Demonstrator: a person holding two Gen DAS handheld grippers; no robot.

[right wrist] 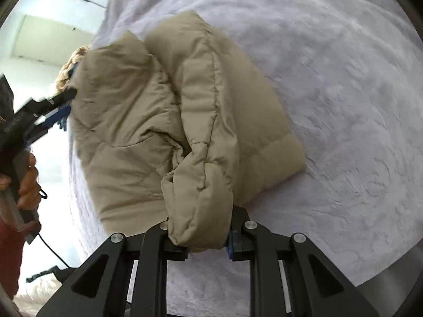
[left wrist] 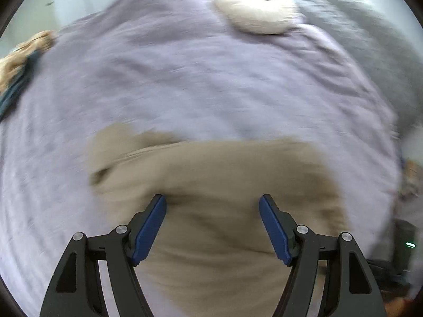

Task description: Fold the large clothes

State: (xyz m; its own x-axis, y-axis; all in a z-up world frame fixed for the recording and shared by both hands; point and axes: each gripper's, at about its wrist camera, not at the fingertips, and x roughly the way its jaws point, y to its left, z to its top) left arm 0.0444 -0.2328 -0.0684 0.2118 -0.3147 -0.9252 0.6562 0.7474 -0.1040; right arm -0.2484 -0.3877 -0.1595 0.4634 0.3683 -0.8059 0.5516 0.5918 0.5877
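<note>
A beige padded jacket [right wrist: 132, 121] lies folded on a lavender bedspread [right wrist: 330, 92]. My right gripper [right wrist: 201, 237] is shut on the cuff end of the jacket's sleeve [right wrist: 201, 185], which lies over the jacket body. In the left wrist view the jacket [left wrist: 211, 185] is blurred below my left gripper [left wrist: 212, 203], which is open and empty just above it. The left gripper also shows in the right wrist view [right wrist: 56, 105], at the jacket's far left edge.
A cream cushion [left wrist: 256, 10] lies at the far end of the bedspread [left wrist: 185, 79]. A grey blanket [left wrist: 370, 39] runs along the right. A tan and teal garment [left wrist: 18, 63] lies at the left edge. The person's hand [right wrist: 26, 185] holds the left gripper's handle.
</note>
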